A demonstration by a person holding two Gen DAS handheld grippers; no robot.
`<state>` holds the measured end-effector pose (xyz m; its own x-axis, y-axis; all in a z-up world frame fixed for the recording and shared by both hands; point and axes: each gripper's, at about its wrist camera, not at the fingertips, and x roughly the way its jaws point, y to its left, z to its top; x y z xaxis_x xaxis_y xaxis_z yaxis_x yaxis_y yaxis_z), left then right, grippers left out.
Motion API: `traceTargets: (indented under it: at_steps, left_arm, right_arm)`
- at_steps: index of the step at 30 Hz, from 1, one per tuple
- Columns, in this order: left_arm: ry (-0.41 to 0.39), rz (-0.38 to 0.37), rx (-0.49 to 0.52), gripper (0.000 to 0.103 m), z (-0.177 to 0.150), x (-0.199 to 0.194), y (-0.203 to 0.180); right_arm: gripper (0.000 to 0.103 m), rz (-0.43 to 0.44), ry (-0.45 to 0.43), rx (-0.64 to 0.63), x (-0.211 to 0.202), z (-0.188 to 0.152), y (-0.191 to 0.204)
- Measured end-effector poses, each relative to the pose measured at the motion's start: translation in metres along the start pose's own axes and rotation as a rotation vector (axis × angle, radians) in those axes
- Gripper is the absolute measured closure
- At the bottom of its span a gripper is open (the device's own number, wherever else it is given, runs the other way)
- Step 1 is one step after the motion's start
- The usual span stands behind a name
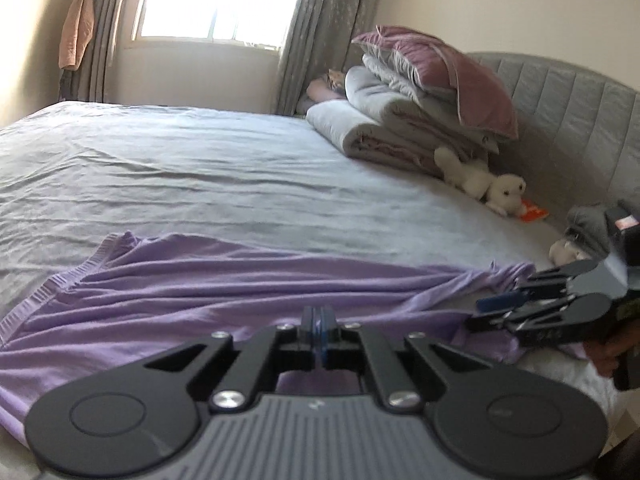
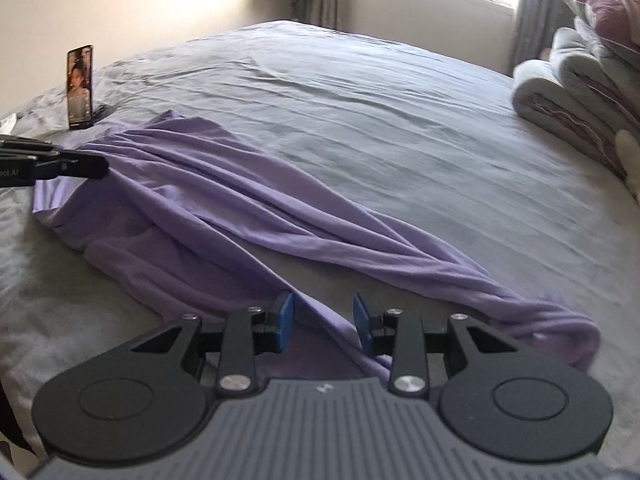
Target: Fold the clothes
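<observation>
A lilac garment [image 1: 168,296] [image 2: 224,200] lies crumpled and stretched lengthwise on the grey bed sheet [image 1: 200,168] [image 2: 380,112]. In the left wrist view my left gripper [image 1: 318,334] has its blue pads pressed together over the cloth. The right wrist view shows the left gripper [image 2: 100,168] at the garment's far left end, shut on the edge there. My right gripper [image 2: 324,320] stands open at the near end, with a fold of the garment lying between its blue pads [image 2: 285,320], untouched. From the left wrist view the right gripper [image 1: 478,314] sits low at the cloth's right end.
Folded blankets and pillows [image 1: 400,120] [image 2: 580,92] are stacked by the padded headboard [image 1: 568,120]. A white plush toy [image 1: 492,188] lies beside them. A phone [image 2: 80,88] stands upright past the garment's far end. A window [image 1: 216,0] is beyond the bed.
</observation>
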<state>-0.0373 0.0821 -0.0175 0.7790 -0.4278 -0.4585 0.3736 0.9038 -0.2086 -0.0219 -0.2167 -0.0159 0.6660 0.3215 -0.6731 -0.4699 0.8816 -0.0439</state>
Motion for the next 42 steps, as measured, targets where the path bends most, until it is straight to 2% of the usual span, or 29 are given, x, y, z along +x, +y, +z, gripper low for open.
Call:
traceTargets:
  at_steps: [4,7,10,13,15,18,22,25,27,28,33,38,42]
  left_arm:
    - [-0.03,-0.057,-0.006,0.103,0.0,-0.008,0.001]
    - [-0.016,-0.095,0.04,0.102,-0.001,-0.011,-0.003]
    - [0.027,-0.084,0.125,0.1,-0.008,-0.009,-0.01]
    - [0.056,-0.065,0.197,0.087,-0.014,-0.005,-0.016]
    - [0.071,-0.053,0.238,0.069,-0.018,-0.002,-0.019]
    - [0.094,-0.034,0.288,0.068,-0.022,0.004,-0.022]
    - [0.14,0.017,0.299,0.068,-0.025,0.015,-0.02]
    - [0.163,0.043,0.259,0.07,-0.024,0.025,-0.014]
    - [0.16,0.039,0.242,0.092,-0.024,0.028,-0.012]
    - [0.152,0.039,0.235,0.097,-0.024,0.028,-0.012]
    - [0.051,0.018,0.209,0.1,-0.018,0.01,-0.018]
    - [-0.056,-0.011,0.179,0.1,-0.012,-0.016,-0.017]
    - [-0.093,-0.01,0.158,0.1,-0.012,-0.028,-0.012]
  right_arm:
    - [0.067,0.009,-0.026,-0.006,0.004,0.007,0.013]
    - [0.067,0.015,-0.028,-0.022,0.009,0.012,0.023]
    - [0.067,0.021,-0.019,-0.046,0.01,0.014,0.029]
    - [0.067,0.074,-0.022,-0.063,0.006,0.016,0.038]
    - [0.067,0.101,-0.027,-0.094,0.005,0.017,0.049]
    - [0.067,0.137,-0.02,-0.148,0.007,0.018,0.068]
    - [0.067,0.158,-0.02,-0.19,0.012,0.022,0.085]
    - [0.067,0.163,-0.029,-0.186,0.015,0.026,0.091]
    - [0.066,0.164,-0.035,-0.179,0.018,0.028,0.094]
    - [0.066,0.164,-0.037,-0.178,0.019,0.029,0.094]
    - [0.066,0.129,-0.056,-0.173,0.025,0.03,0.1]
    - [0.067,0.029,-0.086,-0.127,0.025,0.031,0.084]
    - [0.067,-0.071,-0.08,-0.076,0.025,0.026,0.061]
